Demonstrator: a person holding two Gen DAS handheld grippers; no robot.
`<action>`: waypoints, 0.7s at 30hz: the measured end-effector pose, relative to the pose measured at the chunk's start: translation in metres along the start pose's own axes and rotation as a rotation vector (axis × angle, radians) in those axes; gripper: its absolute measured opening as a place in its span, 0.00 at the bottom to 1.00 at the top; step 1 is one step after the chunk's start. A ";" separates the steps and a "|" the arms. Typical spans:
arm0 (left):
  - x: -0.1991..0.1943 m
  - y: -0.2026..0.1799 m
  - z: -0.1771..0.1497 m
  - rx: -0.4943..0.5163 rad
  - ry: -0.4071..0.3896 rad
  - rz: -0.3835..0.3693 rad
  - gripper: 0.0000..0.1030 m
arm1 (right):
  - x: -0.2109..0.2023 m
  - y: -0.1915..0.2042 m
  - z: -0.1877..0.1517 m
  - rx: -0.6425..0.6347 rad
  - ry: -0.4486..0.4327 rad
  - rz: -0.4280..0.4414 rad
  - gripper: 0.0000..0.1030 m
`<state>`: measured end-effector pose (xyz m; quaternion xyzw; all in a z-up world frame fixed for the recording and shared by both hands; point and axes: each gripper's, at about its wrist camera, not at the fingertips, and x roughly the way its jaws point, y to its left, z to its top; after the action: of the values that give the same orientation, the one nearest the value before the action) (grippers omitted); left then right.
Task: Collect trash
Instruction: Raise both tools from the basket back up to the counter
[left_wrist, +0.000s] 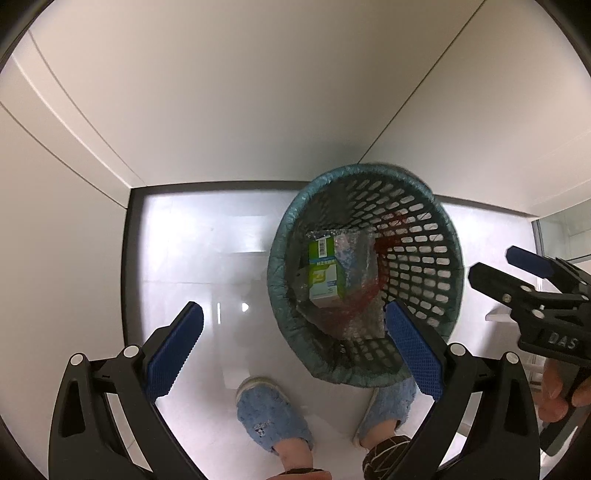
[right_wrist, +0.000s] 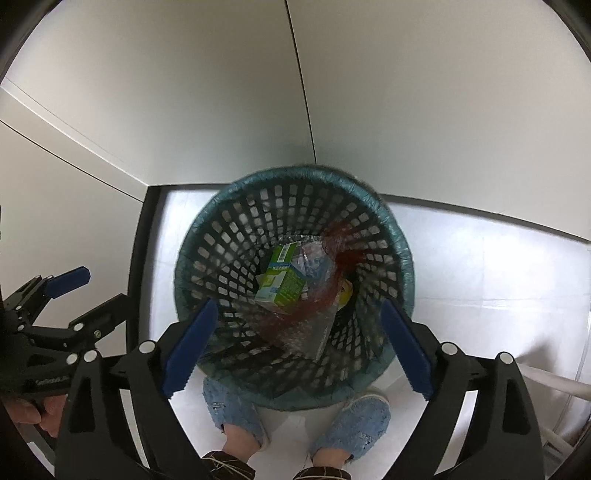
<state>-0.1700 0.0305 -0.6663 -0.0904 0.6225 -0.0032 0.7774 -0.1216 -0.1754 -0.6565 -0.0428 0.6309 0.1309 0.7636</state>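
Scene viewed from above, both tongs pointing steeply down at a perforated waste basket (right_wrist: 295, 280) standing on a pale floor (left_wrist: 207, 258) in the corner of white wall panels (left_wrist: 258, 92).

Left tongs (left_wrist: 293, 347): spread wide, nothing between the blue pads. Positioned beside the basket, with one pad over bare floor and the other over the near rim.

Right tongs (right_wrist: 295, 347): also spread wide, nothing between the pads, no contact with any item. Positioned directly above the basket mouth.

Location of collected trash: inside the basket, at the bottom. Green-and-white carton (right_wrist: 282, 286) lying on its side, long axis running roughly from the near wall toward the far wall of the basket. Beneath and beside it, crumpled clear plastic wrap (right_wrist: 317, 328) with a reddish smear, plus a small yellow scrap (right_wrist: 345, 293) against the right-hand wall.

Key relation: trash straight below the right tongs, well apart from the pads, and offset to the right of the left tongs. Right tongs therefore nearer to the basket contents.

Also in view: two feet in blue slippers (left_wrist: 271, 413) on the floor just behind the basket.

Judgement: deposit appears complete for these items; no trash visible on the floor. Next move probably a lift clear of the rim, avoiding contact with the near wall of the basket.
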 end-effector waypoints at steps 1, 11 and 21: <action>-0.006 -0.001 0.000 -0.001 -0.001 -0.002 0.94 | -0.009 0.001 0.000 0.001 -0.011 -0.002 0.89; -0.116 -0.014 0.014 0.007 -0.062 -0.021 0.94 | -0.124 0.011 0.009 -0.007 -0.055 -0.027 0.92; -0.264 -0.035 0.044 0.039 -0.168 -0.035 0.94 | -0.291 0.024 0.037 -0.012 -0.174 -0.006 0.92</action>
<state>-0.1827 0.0334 -0.3963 -0.0859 0.5532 -0.0214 0.8283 -0.1419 -0.1857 -0.3632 -0.0379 0.5613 0.1358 0.8155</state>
